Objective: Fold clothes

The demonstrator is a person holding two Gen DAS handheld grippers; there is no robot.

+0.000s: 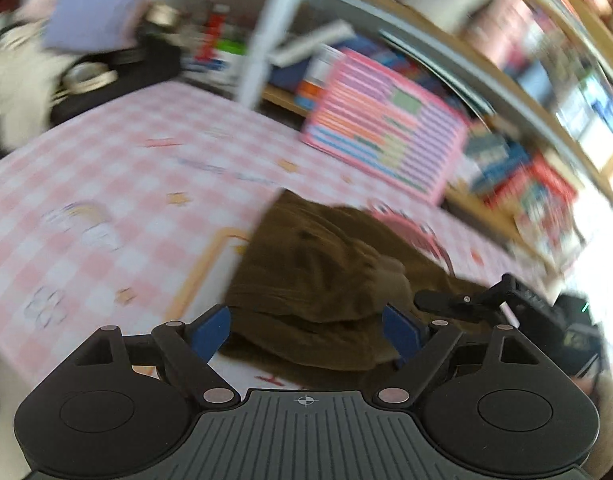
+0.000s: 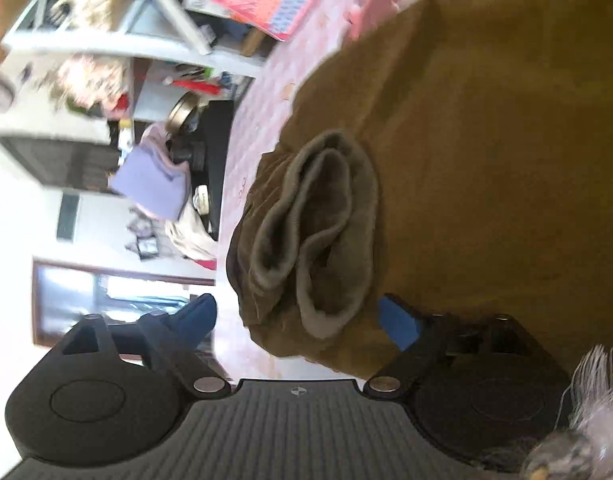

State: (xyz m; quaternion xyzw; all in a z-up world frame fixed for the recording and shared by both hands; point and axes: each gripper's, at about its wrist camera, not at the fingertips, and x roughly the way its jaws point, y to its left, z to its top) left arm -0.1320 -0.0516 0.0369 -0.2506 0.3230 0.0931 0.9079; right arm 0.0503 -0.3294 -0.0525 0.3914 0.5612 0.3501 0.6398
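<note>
In the left wrist view, a bulky olive-brown fleece-lined garment (image 1: 322,280) is being shown bunched on a bench covered by a pink-and-white checked cloth (image 1: 106,168), probably gathered there so its layers can be brought together. The left gripper (image 1: 306,330) is being held low over the garment's near edge, its blue-padded fingers (image 1: 210,330) spread wide with nothing between them; whether they are brushing the fabric cannot be told through the blur. The right gripper's black frame (image 1: 486,300) is being seen just beyond, over the garment. In the right wrist view, tilted sideways, the same garment (image 2: 486,160) is filling the frame, a grey fleecy cuff or collar (image 2: 318,232) being shown rolled open. The right gripper (image 2: 302,324) is being kept wide open around that roll, gripping nothing. A folded lilac cloth (image 2: 154,184) is lying farther off.
</note>
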